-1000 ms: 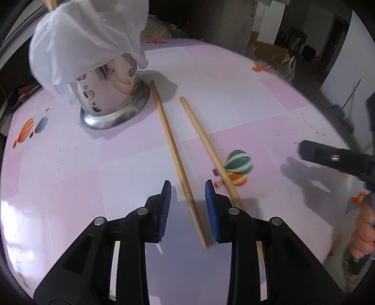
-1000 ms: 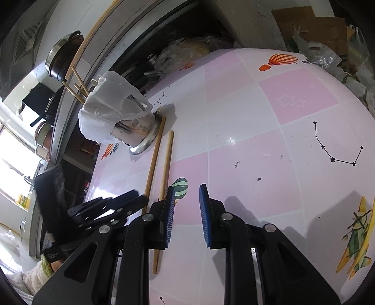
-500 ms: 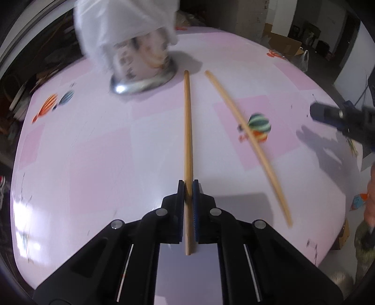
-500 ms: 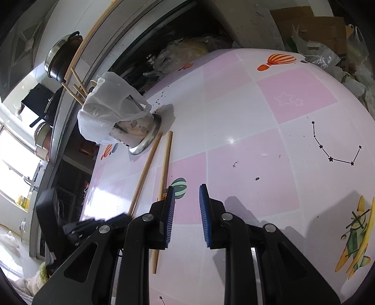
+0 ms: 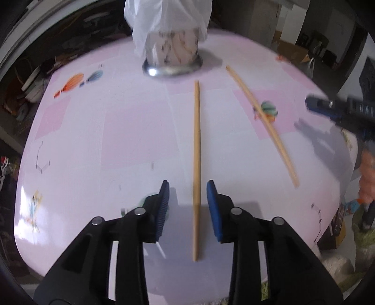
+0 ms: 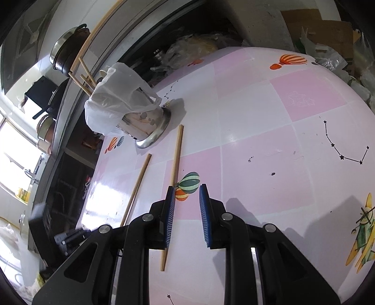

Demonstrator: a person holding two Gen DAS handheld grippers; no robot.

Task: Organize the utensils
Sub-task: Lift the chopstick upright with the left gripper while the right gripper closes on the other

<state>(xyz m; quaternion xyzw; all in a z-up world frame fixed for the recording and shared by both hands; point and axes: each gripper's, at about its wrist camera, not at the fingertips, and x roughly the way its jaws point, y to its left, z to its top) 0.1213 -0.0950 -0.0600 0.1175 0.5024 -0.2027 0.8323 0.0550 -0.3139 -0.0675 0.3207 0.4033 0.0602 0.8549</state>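
Cluttered kitchen corner; glossy bench [image 5: 140, 131] under a pink-and-white checked cover printed with hot-air balloons, star lines and a small plane.

Left wrist view, near to far: left gripper [image 5: 187, 206] with jaws wide apart, blue ribbed pads, black plastic arms. Nothing held. A straight, round wooden chopstick [image 5: 196, 169] lies flat on the bench between the pads, touching neither, its near end past the fingertips and its far end pointing at the holder. A second chopstick [image 5: 262, 117] lies well to the right, angled, crossing a green balloon print. Beyond both, a shiny steel utensil holder [image 5: 172, 54] with a flared base stands upright, a thin white plastic bag [image 5: 164, 16] draped over its top.

Right wrist view: right gripper [image 6: 186, 211] parted moderately, holding nothing, above the balloon print. The second chopstick [image 6: 174, 180] passes under its left finger. More chopsticks [image 6: 80, 78] poke out of the bagged holder [image 6: 150, 126]. Behind, pots [image 6: 68, 54] on a counter, plastic bags and cardboard [image 6: 316, 28].
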